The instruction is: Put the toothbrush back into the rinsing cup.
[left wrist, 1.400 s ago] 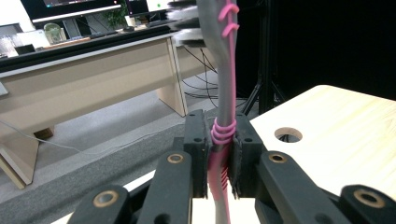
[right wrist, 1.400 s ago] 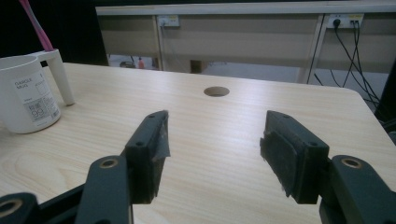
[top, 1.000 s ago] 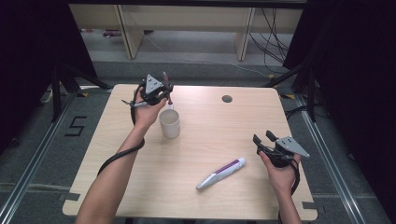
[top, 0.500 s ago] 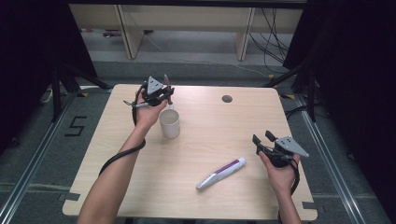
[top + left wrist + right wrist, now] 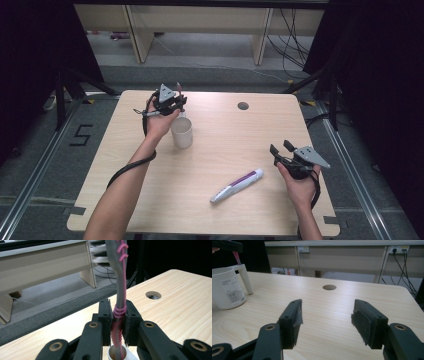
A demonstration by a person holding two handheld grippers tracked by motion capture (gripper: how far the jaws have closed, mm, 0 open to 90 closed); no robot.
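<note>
Pale wooden desk (image 5: 210, 165) carries a white mug (image 5: 182, 132) directly beneath the left tongs (image 5: 117, 317), which clamp a grey-and-pink toothbrush (image 5: 119, 290) upright, its lower end inside the mug. Right tongs (image 5: 325, 315) gape wide, holding nothing, a toothpaste tube (image 5: 237, 185) lying near them.

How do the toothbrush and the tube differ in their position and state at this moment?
The toothbrush stands upright, clamped in the left tool above the white mug; the tube lies flat on the table, untouched. The toothbrush is grey and pink, the tube white and purple.
</note>
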